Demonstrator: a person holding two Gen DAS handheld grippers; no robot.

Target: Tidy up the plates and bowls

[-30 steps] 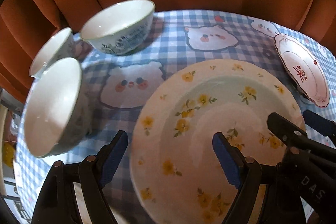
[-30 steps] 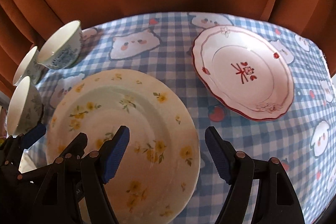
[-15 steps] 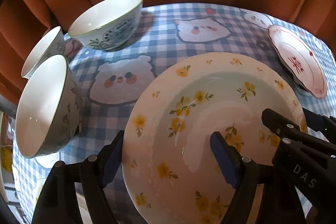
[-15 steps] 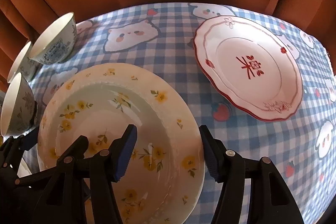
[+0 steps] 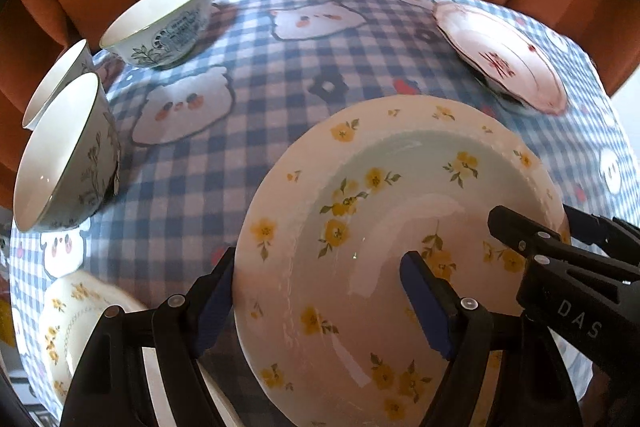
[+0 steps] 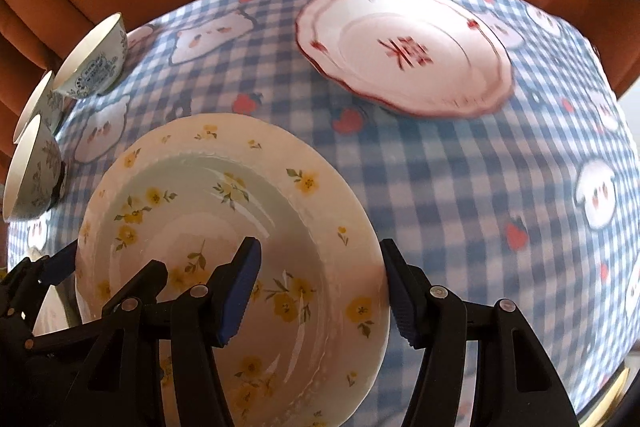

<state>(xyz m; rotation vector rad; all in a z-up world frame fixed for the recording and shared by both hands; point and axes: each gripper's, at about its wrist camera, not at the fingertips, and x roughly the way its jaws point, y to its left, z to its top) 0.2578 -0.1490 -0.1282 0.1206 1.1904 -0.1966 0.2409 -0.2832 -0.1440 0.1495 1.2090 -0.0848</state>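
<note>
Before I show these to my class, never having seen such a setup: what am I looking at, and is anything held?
No robot: a person holds a black two-finger tool with blue pads in each hand, each carrying a wide-angle camera that looks along its fingers. One picture comes from the left tool, the other from the right tool. On the blue checked tablecloth stand three white patterned bowls, a white scalloped plate with red trim and a cream plate with yellow flowers; a second flowered plate peeks out at the near left. Both tools straddle opposite rims of the cream plate. The right tool's jaws have just been closing with the rim between them; whether the pads press, I cannot tell.
</note>
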